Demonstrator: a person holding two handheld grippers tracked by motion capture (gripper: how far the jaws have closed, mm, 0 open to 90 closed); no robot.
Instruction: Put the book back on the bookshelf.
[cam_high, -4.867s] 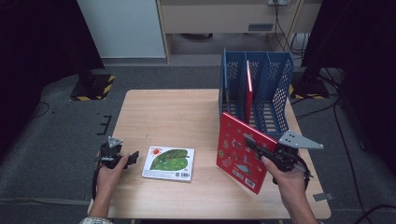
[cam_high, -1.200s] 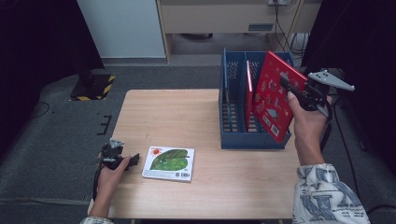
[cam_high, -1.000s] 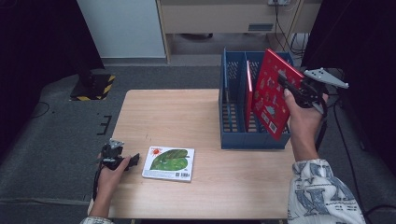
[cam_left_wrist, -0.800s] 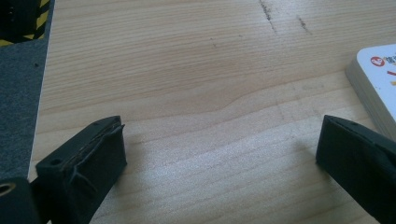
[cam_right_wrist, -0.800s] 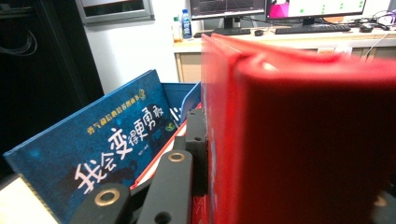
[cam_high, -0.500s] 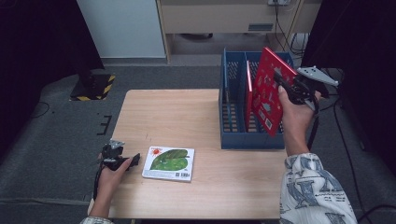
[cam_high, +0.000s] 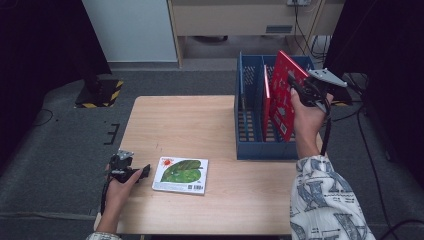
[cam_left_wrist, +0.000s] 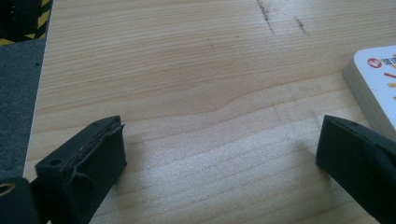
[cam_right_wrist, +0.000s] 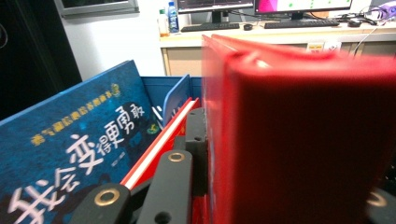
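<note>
Two grippers were at work around the blue rack (cam_high: 250, 145), which stood at the far right of the table (cam_high: 200, 120). The right gripper (cam_high: 296, 90) was pinching the top of a red book (cam_high: 282, 92), its jaws pressed tight on the cover; in the right gripper view the red book (cam_right_wrist: 299, 140) loomed close and blurred beside a blue book (cam_right_wrist: 70, 158) already standing in the rack. Half a second before, the red book had been held higher and a little further right; it had since come down and leftward, and its lower part now sat inside the rack, tilted, next to another red book (cam_high: 265, 105) there. Well left of the rack, the left gripper (cam_high: 131, 172) lay near the table's front edge with its jaws spread wide and nothing between them, just beside a green book (cam_high: 181, 174) lying flat. Neither that gripper nor the green book had shifted since the earlier frames.
</note>
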